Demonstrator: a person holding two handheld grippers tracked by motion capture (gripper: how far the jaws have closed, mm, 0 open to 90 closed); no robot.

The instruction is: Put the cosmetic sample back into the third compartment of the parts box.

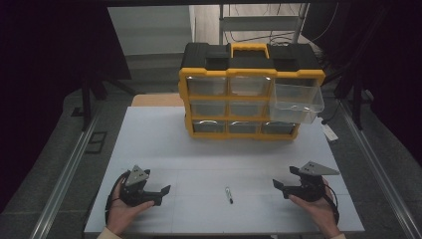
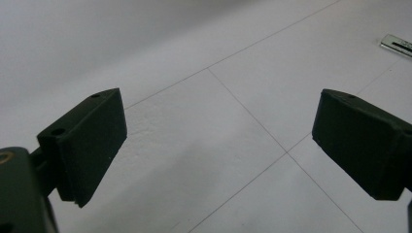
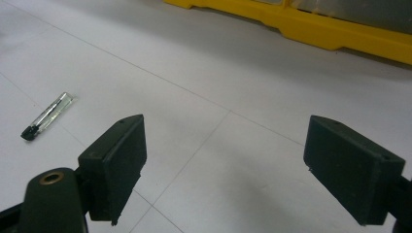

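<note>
the drawer cabinet (image 1: 249,92) stands at the middle of the bench's (image 1: 164,149) far edge, with 1 drawer (image 1: 297,103) at its right side pulled out. the pen (image 1: 228,194) lies near the near edge, between the left hand-held gripper (image 1: 159,195) by the near left corner and the right hand-held gripper (image 1: 279,188) by the near right corner.

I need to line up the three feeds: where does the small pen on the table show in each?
High view: pen lies low centre on the white table, between the two hands.
Left gripper view: its end sits at the upper right edge.
Right gripper view: pen lies at the left.
Shared landmark: the thin grid lines on the table.
</note>
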